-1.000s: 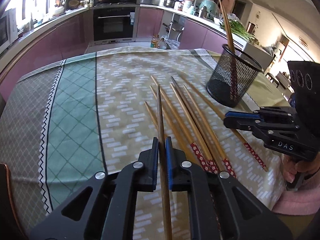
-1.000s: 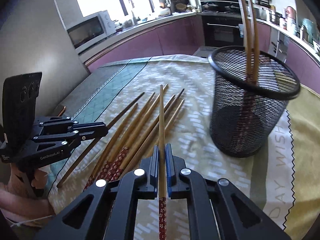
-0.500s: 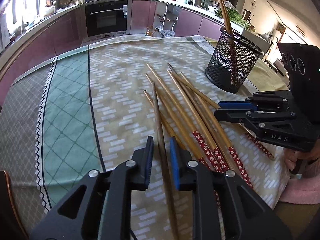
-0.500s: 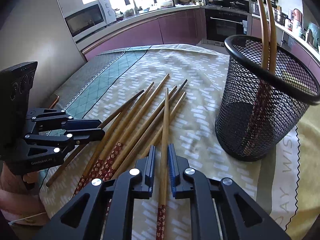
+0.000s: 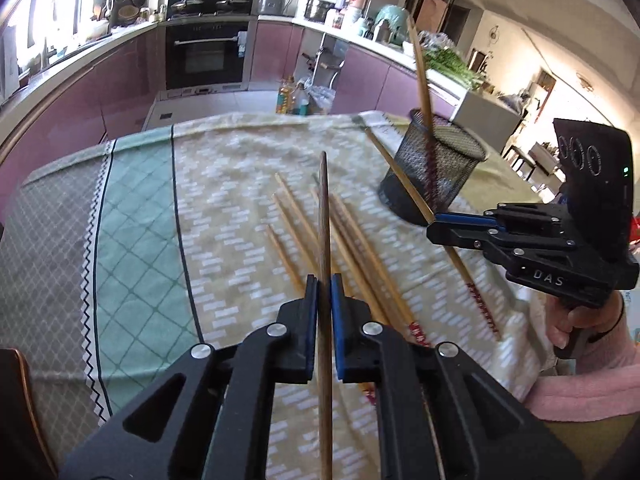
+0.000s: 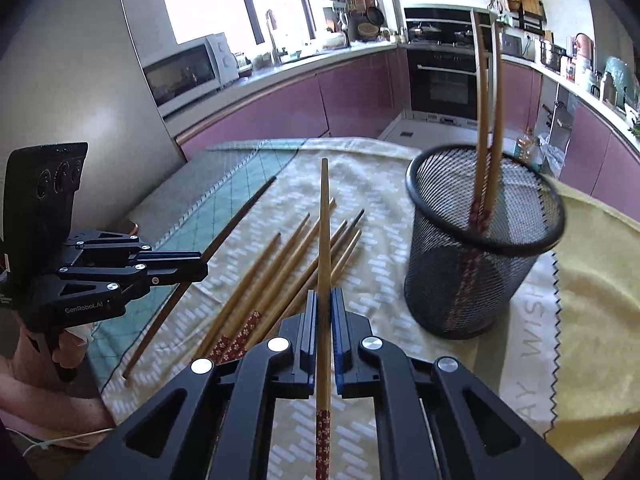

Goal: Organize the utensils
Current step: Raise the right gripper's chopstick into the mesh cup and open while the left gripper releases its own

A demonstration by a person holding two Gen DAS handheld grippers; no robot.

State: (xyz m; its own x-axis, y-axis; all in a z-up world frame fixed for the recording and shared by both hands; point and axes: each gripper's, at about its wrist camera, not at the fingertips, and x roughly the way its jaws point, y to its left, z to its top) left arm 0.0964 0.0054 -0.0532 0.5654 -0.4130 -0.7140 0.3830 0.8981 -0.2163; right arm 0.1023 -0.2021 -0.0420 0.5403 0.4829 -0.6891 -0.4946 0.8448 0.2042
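Observation:
My left gripper (image 5: 325, 280) has its jaws closing tight on a dark brown chopstick (image 5: 325, 208), which it holds tilted up off the cloth. In the right wrist view it (image 6: 202, 268) is at the left with that dark chopstick (image 6: 240, 216). My right gripper (image 6: 325, 294) has its jaws closing on a pale chopstick with a red patterned end (image 6: 324, 220), also raised. In the left wrist view it (image 5: 434, 226) is in front of the black mesh holder (image 5: 436, 176). The holder (image 6: 480, 272) has two chopsticks (image 6: 486, 100) standing in it. Several loose chopsticks (image 6: 272, 276) lie fanned on the cloth.
A patterned tablecloth (image 5: 140, 240) covers the table, with a yellow cloth (image 6: 592, 300) under the holder's right side. A hand in a pink sleeve (image 5: 588, 384) holds the right gripper at the table's near edge. Kitchen counters, an oven (image 5: 208, 56) and a microwave (image 6: 188, 72) stand beyond.
Half a second ago both grippers' jaws stood slightly apart around their chopsticks low over the cloth. Now both are pressed shut and have risen, lifting the chopsticks' tips.

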